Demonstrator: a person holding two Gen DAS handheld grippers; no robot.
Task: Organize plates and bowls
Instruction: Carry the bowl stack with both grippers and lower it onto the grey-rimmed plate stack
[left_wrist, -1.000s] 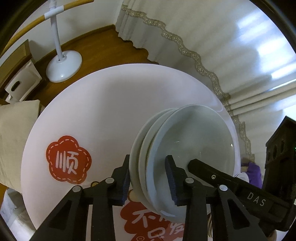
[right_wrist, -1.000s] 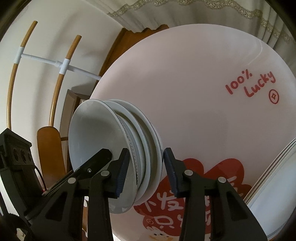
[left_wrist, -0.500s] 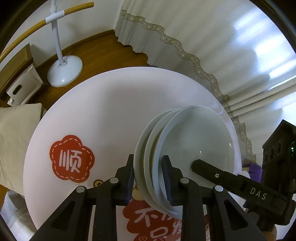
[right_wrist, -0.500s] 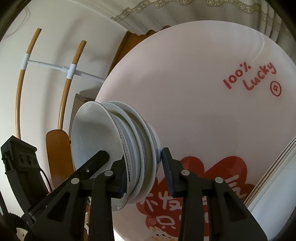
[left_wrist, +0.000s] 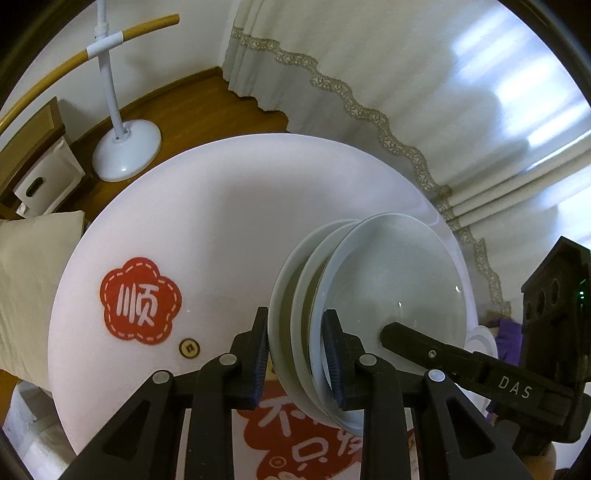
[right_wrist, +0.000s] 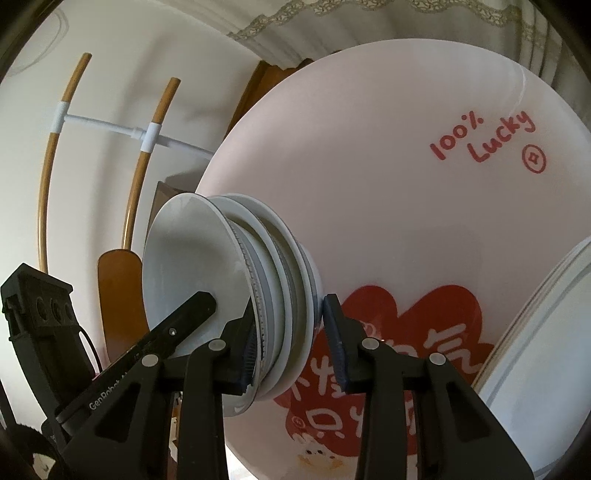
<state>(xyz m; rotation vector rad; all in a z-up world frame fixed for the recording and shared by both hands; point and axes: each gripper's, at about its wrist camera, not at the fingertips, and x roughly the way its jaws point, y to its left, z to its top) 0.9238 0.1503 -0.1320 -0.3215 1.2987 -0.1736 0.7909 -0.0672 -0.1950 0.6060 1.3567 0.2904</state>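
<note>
Both jaws narrowed since before — left gripper (left_wrist: 297, 349), right gripper (right_wrist: 290, 338) clamping bowl stack (left_wrist: 391, 288)

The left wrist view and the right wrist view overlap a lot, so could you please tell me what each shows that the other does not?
Only the left wrist view shows the white stand base on the wooden floor and the round red flower mark. Only the right wrist view shows the "100% Lucky" lettering and a second stack of plates at right. Both show the round table, the curtain and the stack of bowls, clamped by both the left tool and the right tool.
</note>
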